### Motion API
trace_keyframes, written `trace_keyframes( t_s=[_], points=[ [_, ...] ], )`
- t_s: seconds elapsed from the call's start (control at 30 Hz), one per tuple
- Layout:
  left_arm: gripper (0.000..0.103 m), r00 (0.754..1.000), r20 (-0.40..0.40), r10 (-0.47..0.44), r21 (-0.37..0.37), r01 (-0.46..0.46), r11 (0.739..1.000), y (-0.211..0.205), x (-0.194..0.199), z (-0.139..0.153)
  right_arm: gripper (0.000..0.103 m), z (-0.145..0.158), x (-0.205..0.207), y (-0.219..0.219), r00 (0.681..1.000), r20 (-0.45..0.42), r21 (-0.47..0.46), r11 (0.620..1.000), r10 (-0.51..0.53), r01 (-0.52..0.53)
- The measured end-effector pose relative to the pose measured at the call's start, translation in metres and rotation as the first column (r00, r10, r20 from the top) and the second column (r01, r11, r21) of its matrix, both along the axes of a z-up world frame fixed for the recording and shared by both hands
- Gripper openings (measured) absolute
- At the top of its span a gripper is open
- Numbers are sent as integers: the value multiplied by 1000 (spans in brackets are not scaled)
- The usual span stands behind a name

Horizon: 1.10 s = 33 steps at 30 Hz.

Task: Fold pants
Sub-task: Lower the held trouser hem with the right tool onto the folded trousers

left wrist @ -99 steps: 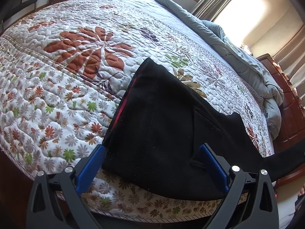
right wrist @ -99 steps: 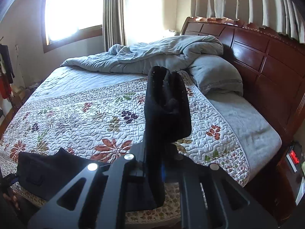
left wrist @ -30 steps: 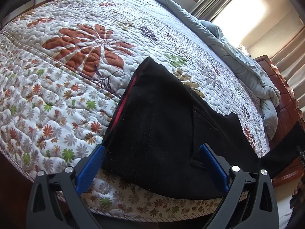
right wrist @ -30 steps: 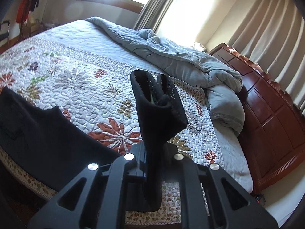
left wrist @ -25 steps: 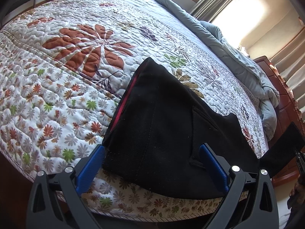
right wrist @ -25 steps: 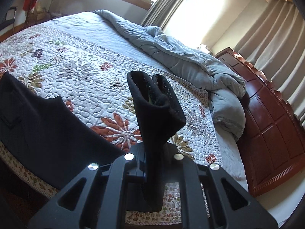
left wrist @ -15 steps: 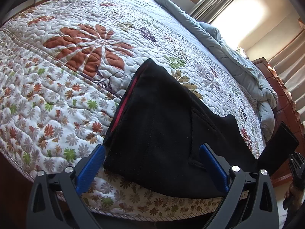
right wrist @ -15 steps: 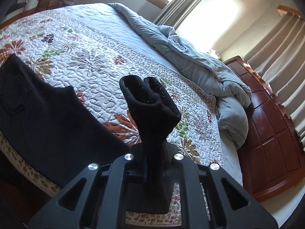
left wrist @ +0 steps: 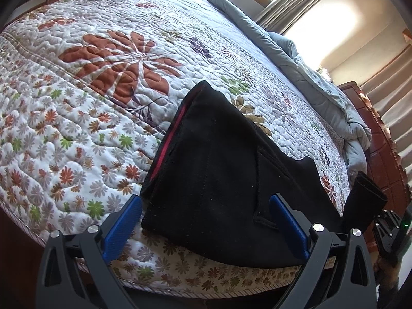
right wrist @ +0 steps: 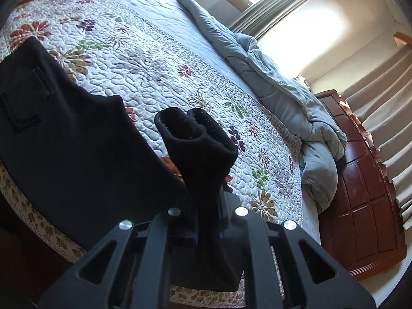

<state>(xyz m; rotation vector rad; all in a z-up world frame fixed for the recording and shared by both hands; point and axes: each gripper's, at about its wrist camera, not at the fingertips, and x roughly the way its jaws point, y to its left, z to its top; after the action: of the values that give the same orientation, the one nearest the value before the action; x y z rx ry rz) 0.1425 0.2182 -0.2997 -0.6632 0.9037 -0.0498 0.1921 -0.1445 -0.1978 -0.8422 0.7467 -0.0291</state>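
Black pants point(left wrist: 219, 167) lie with the waist end on the floral quilt point(left wrist: 77, 128) near the bed's front edge; a red strip shows along the waistband. My left gripper point(left wrist: 206, 222) stands open, its blue pads point(left wrist: 123, 225) wide apart on either side of the waist end and not pressing it. My right gripper point(right wrist: 207, 221) is shut on the bunched leg ends point(right wrist: 198, 141), which stick up past the fingers. The rest of the pants point(right wrist: 64, 128) spreads to their left. In the left wrist view the held leg ends point(left wrist: 365, 200) and the right gripper point(left wrist: 386, 229) are at the right edge.
A crumpled grey duvet point(right wrist: 283, 90) lies along the far side of the bed. A dark wooden headboard point(right wrist: 360, 193) stands at the right. Curtains point(right wrist: 381, 103) and a bright window are behind. The quilt point(right wrist: 154, 64) beyond the pants is bare.
My right gripper has come down and leftward with the leg ends, closer to the waist part; the leg ends have entered the left wrist view further. The left gripper has stayed put.
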Motion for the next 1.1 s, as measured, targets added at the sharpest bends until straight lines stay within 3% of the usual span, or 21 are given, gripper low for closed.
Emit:
trace_keyframes(
  t_s=[0.37,0.73,1.1],
  points=[
    [99,1000,3,4,-13,-3,1000,0,0,-2,9,-41,-4,28,998,-28,-115,991,62,-65],
    [99,1000,1,8,-24,-8,1000,3,0,-3,9,-102,-16,47,991,-19,-300,945,130,-130],
    [99,1000,-3,10,-31,-10,999,6,0,-5,10,-125,-23,50,987,-47,-332,929,156,-162]
  ],
)
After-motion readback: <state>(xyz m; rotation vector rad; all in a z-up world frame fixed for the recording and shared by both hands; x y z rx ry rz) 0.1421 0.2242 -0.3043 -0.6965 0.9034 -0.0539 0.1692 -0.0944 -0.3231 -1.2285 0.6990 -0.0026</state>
